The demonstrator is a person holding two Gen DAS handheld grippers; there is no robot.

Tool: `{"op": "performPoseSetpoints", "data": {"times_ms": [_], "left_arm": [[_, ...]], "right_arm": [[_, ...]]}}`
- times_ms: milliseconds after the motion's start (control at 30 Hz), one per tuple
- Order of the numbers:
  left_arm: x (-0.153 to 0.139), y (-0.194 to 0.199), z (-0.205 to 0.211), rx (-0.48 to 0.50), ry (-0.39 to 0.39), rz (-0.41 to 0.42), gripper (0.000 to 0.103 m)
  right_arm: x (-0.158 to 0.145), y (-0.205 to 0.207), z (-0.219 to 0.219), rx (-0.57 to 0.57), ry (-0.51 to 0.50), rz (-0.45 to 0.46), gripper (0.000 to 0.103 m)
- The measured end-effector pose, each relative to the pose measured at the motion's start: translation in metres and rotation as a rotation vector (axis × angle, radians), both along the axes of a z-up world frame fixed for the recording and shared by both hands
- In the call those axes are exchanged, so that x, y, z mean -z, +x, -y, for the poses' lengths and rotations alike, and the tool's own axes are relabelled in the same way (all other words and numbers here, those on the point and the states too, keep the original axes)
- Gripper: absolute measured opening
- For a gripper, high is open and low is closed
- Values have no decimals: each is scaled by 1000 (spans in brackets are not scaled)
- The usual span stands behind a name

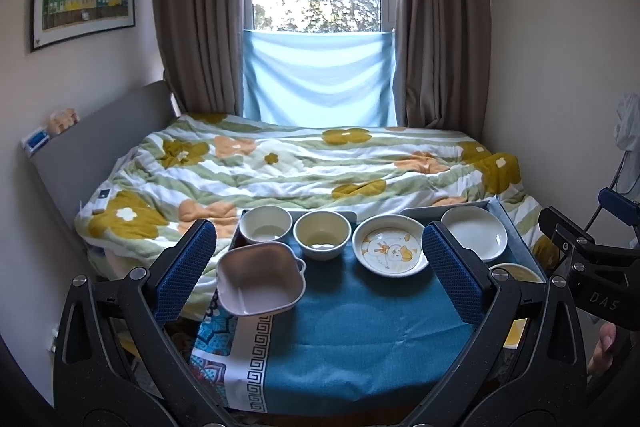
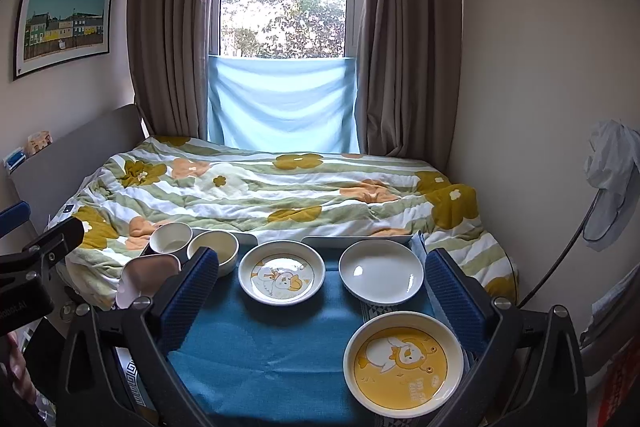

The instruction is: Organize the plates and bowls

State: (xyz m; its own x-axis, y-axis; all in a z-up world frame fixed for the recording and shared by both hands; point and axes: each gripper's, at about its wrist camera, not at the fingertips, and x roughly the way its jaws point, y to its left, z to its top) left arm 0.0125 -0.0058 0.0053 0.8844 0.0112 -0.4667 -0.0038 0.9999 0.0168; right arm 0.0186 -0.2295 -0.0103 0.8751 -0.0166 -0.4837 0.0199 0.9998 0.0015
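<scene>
Along the table's (image 2: 260, 355) far edge sit glazed, breakable, slippery bowls (image 1: 322, 234) and plates (image 2: 281, 278), so with both grippers' (image 1: 320, 267) (image 2: 320, 303) fingers wide and empty, pinch each by its rim.

Both hand-held grippers (image 1: 316, 263) (image 2: 320, 291) wide open, empty.

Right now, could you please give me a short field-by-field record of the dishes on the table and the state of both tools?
surface: blue cloth-covered table
bowls: two round cream bowls; pink square handled bowl
plates: white duck-print plate; plain white plate; yellow bear-print plate
stacked: none
left tool: open, empty
right tool: open, empty
</scene>
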Motion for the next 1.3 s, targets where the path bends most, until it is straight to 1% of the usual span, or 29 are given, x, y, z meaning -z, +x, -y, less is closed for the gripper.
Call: {"op": "performPoseSetpoints", "data": {"times_ms": [233, 333, 400, 500, 600, 700, 767, 900, 967, 1033, 1100, 1233, 1300], "left_arm": [[0, 0, -2, -5, -6, 5, 103], [-1, 6, -2, -6, 1, -15, 103], [2, 10, 0, 13, 7, -31, 103], [17, 21, 9, 65, 16, -73, 103], [42, 38, 26, 161, 18, -170, 103], [72, 56, 50, 273, -21, -283, 103], [93, 67, 73, 337, -41, -343, 103], [140, 87, 124, 457, -13, -437, 103], [166, 98, 153, 532, -29, -488, 103], [191, 108, 178, 575, -28, -537, 102], [214, 118, 200, 596, -13, -578, 102], [253, 134, 231, 641, -22, -664, 97], [266, 138, 240, 653, -12, -681, 87]], "right_arm": [[0, 0, -5, -5, -3, 2, 103], [1, 3, -6, -1, -2, -20, 103], [4, 4, -2, 2, 16, -43, 103], [19, 2, 7, 31, 39, -75, 103], [45, -2, 23, 89, 66, -135, 103], [77, -10, 47, 130, 109, -208, 103], [99, -15, 65, 134, 148, -242, 103], [138, -20, 104, 192, 178, -313, 103], [158, -18, 123, 222, 198, -353, 103], [178, -18, 142, 241, 222, -378, 101], [195, -14, 157, 247, 243, -416, 92], [225, -2, 181, 232, 274, -461, 82], [238, 3, 190, 227, 304, -479, 70]]}}
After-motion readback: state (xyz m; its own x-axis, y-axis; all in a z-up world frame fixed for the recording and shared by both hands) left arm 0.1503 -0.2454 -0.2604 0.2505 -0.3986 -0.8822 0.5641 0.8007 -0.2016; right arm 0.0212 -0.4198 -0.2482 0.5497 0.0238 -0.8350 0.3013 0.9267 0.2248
